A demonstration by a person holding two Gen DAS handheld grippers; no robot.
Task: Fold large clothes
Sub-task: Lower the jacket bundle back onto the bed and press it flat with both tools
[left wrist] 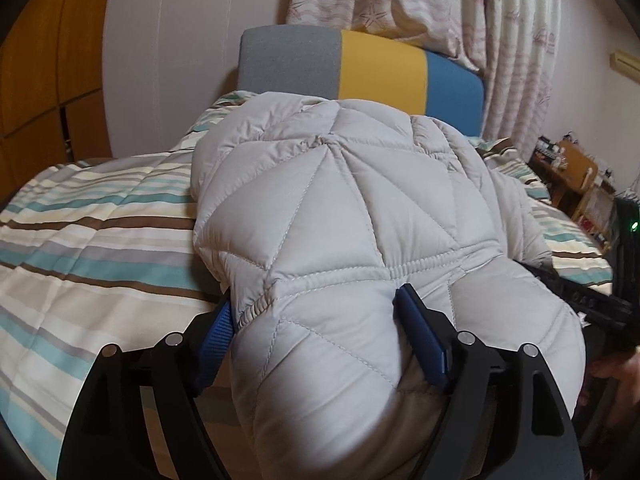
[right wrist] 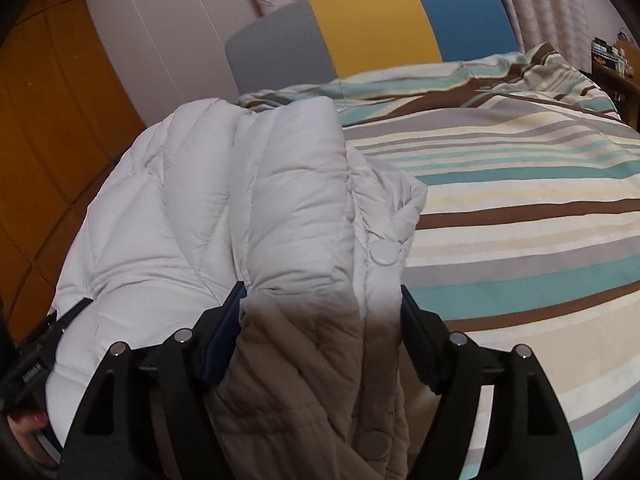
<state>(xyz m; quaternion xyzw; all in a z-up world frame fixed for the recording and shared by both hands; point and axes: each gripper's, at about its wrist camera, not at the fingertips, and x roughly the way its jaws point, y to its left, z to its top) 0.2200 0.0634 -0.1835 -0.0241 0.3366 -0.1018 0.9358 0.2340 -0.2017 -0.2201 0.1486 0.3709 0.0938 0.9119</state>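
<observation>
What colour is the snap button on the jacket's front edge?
White, matching the pale quilted jacket; the snap button shows best in the right wrist view.

jacket (left wrist: pixel 340 216) x1 | gripper x2: left (left wrist: pixel 316 312), right (right wrist: pixel 322 304) | bedspread (right wrist: pixel 520 200) x1 | headboard (left wrist: pixel 360 68) x1

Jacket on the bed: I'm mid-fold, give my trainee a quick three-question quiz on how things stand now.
1. True or false: the quilted jacket lies between the fingers of both the left gripper and the right gripper.
2. The middle panel of the headboard is: A red, B yellow, C green.
3. What does the jacket rest on?

Key: 1 true. 2 B. 3 the striped bedcover.
</observation>
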